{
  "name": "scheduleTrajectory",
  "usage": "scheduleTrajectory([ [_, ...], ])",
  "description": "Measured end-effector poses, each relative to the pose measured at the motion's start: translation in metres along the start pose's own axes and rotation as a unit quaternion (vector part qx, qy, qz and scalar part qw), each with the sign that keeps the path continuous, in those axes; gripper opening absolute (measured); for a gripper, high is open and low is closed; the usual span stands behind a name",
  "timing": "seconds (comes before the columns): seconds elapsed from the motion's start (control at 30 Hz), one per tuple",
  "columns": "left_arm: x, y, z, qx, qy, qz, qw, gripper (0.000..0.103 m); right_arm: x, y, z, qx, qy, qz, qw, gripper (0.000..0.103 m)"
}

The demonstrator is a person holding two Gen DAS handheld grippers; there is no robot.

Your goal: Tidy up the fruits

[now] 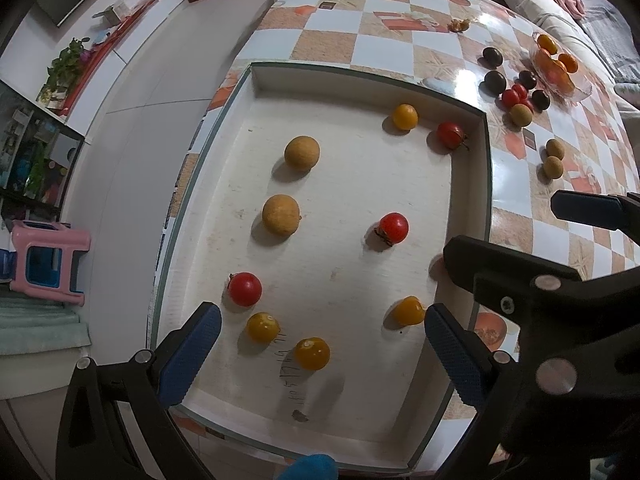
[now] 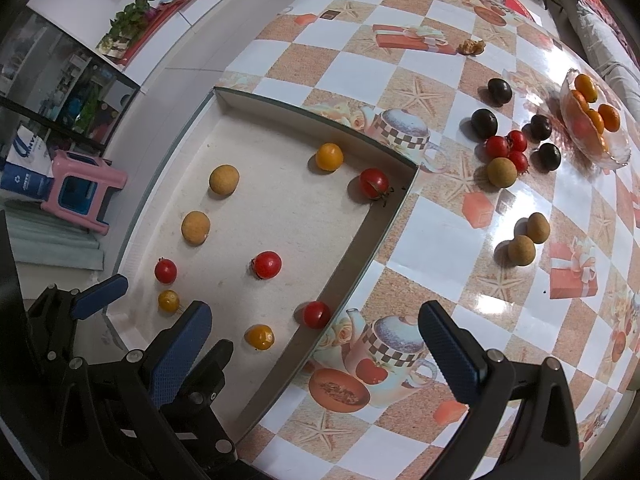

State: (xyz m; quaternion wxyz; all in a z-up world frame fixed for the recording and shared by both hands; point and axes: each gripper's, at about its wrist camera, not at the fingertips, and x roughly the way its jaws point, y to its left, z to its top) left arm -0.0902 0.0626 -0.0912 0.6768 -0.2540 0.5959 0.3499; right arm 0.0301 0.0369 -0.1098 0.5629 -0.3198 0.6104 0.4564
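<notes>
A: From the left wrist, what lies ahead?

B: The left hand-held gripper [image 1: 320, 344] is spread wide and holds nothing, above the near end of a shallow white tray [image 1: 471, 168] on the checkered bench [image 1: 392, 52]. Between its blue pads [image 1: 192, 356] lie two yellow tomatoes [image 1: 312, 353]; a third yellow one [image 1: 408, 311] lies just beside the right pad. Further in are three red tomatoes [image 1: 394, 228], two tan longans [image 1: 281, 215] and another yellow tomato [image 1: 405, 116] near the far wall.

A: Anything crowding it?

B: The right hand-held gripper [image 1: 520, 232] reaches over the tray's right wall, its black arm covering that corner.

A: And from the right wrist?

B: The right hand-held gripper [image 2: 316, 336] is also wide open and empty, straddling the tray's right wall [image 2: 352, 256]: one pad over the tray, the other over the bench. A red tomato [image 2: 316, 314] sits against that wall inside the tray, between the pads. The left hand-held gripper's fingers [image 2: 100, 296] show at the lower left.

A: What is out on the bench?

B: A cluster of dark plums [image 2: 484, 123], red tomatoes [image 2: 506, 148] and one longan [image 2: 502, 172], touching or nearly so, beside a glass bowl [image 2: 612, 156] of orange fruit. Two more longans [image 2: 530, 238] lie together nearer, apart from the cluster. On the floor stands a pink stool [image 2: 84, 190].
</notes>
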Motion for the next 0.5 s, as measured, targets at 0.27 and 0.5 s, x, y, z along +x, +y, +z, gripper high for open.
scheduleTrajectory([
  [0.27, 0.0012, 0.0012, 0.0006, -0.003, 0.001, -0.002, 1.0, 0.102, 0.0008, 0.001, 0.0, -0.003, 0.003, -0.004, 1.0, 0.103],
  [0.5, -0.003, 0.0011, -0.0005, 0.003, -0.01, -0.002, 0.9999, 0.102, 0.0016, 0.0034, -0.0009, -0.01, 0.005, -0.01, 1.0, 0.103],
])
